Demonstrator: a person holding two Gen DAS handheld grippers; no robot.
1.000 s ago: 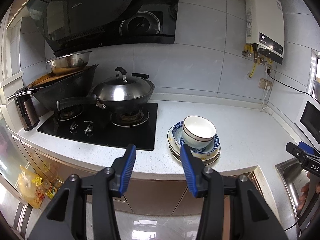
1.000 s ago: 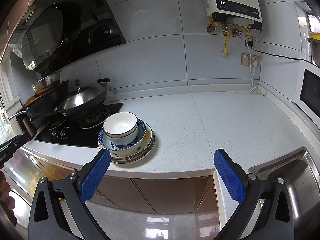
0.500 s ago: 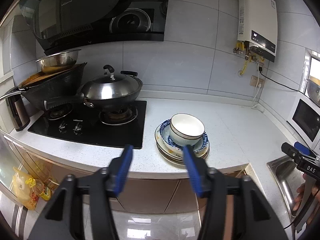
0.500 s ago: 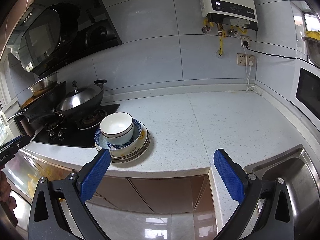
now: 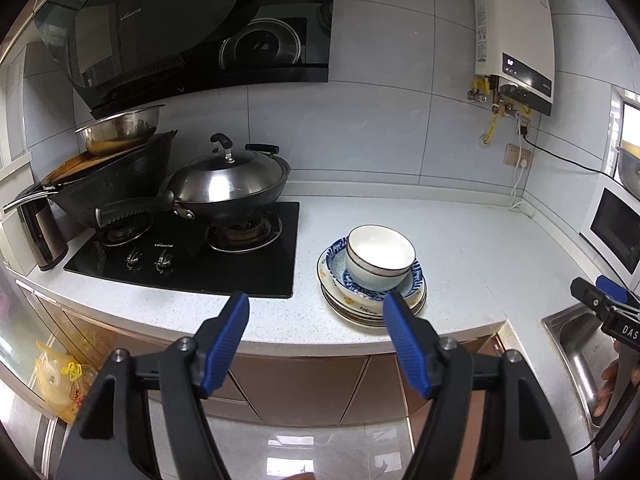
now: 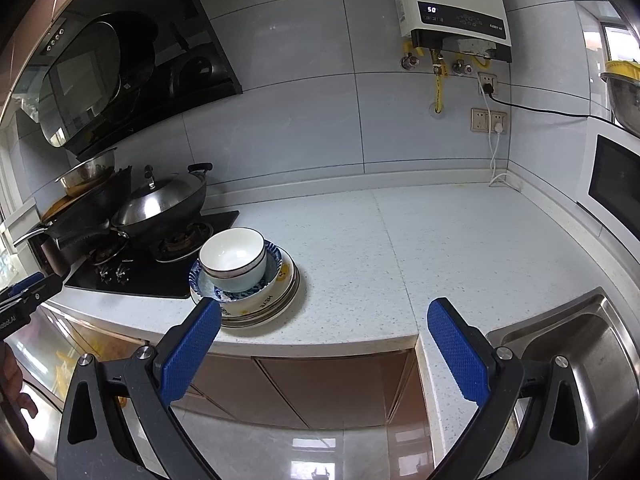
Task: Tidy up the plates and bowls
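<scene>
A white bowl (image 5: 379, 251) sits in a blue-patterned bowl (image 5: 412, 280) on a stack of plates (image 5: 360, 312) near the counter's front edge, right of the stove. It shows in the right wrist view too: white bowl (image 6: 233, 258), plates (image 6: 276, 300). My left gripper (image 5: 316, 312) is open and empty, held in front of the counter, left of the stack. My right gripper (image 6: 324, 320) is open wide and empty, in front of the counter, right of the stack.
A black gas stove (image 5: 192, 252) carries a lidded wok (image 5: 228, 184) and a second wok with a steel bowl (image 5: 120, 128). A steel sink (image 6: 576, 360) lies at the right. A microwave (image 6: 612, 184) stands at the far right. White countertop (image 6: 460, 248) stretches behind the stack.
My left gripper's jaws have opened wider and it has shifted so the stack sits further right. The right gripper has barely moved and stays open.
</scene>
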